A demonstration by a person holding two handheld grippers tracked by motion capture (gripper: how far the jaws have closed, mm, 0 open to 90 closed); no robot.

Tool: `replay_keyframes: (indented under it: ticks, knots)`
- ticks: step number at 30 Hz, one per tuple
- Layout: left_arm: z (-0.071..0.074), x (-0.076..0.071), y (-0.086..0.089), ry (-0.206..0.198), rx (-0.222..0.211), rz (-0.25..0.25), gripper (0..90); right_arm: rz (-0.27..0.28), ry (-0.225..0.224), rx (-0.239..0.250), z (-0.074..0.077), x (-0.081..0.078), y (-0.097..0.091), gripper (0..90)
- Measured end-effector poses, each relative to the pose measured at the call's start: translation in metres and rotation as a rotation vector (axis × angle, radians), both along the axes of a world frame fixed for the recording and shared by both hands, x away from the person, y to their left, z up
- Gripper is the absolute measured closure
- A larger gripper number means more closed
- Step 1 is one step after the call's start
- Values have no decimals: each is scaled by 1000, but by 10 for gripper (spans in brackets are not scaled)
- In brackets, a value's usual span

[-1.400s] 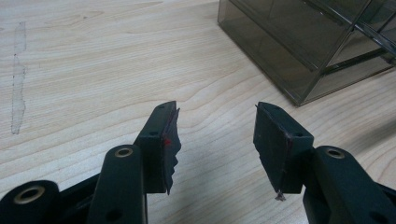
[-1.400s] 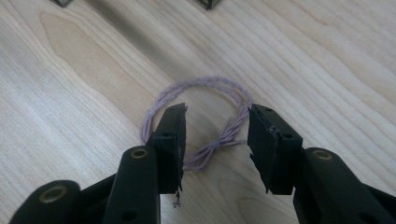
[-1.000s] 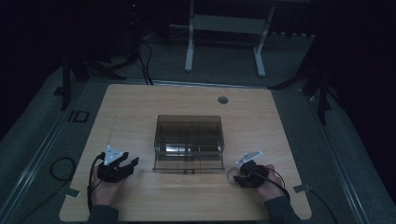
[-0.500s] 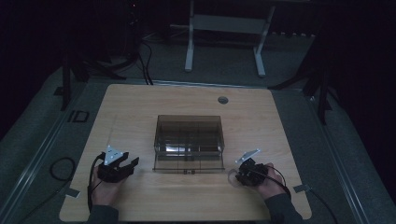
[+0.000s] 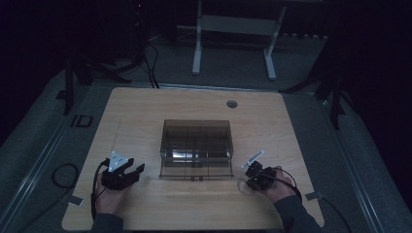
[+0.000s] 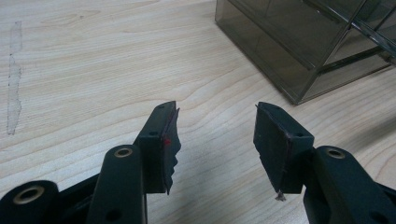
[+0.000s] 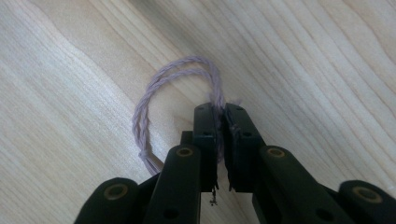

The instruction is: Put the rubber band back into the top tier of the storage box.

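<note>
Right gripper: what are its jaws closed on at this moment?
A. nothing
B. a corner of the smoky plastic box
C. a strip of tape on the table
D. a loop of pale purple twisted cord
D. In the right gripper view the right gripper has just closed, pinching the pale purple twisted cord, whose loop lies on the wooden table.

Centre of the wooden table (image 5: 145, 116) sits a smoky see-through box (image 5: 197, 148), and from the left gripper view its corner shows inner dividers splitting it into compartments (how many, hard to tell). Up near the far edge of the table there's a small round grommet hole (image 5: 231, 104). A strip of worn tape (image 6: 13, 79) runs along the wood grain. Beyond the table, a white-legged frame (image 5: 233, 39) stands on the grey floor, with dark cables (image 5: 150, 63) trailing past it. Off the table's left edge, a cable loop (image 5: 63, 174) lies on the floor.
</note>
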State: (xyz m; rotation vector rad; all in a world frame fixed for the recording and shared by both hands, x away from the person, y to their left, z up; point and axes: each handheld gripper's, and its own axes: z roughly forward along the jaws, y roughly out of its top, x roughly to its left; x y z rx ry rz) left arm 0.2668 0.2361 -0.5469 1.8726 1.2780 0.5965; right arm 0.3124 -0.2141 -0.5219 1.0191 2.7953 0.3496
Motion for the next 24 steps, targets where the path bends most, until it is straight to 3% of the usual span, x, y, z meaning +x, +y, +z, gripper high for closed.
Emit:
replay_keyframes:
  ticks: [5,24]
  knots:
    - [0,0,0,0,-1,-1,503,20,4,-43,1,2,3,852]
    - [0,0,-1,2,3,-3,503,51,-10,-70,14,4,6,855]
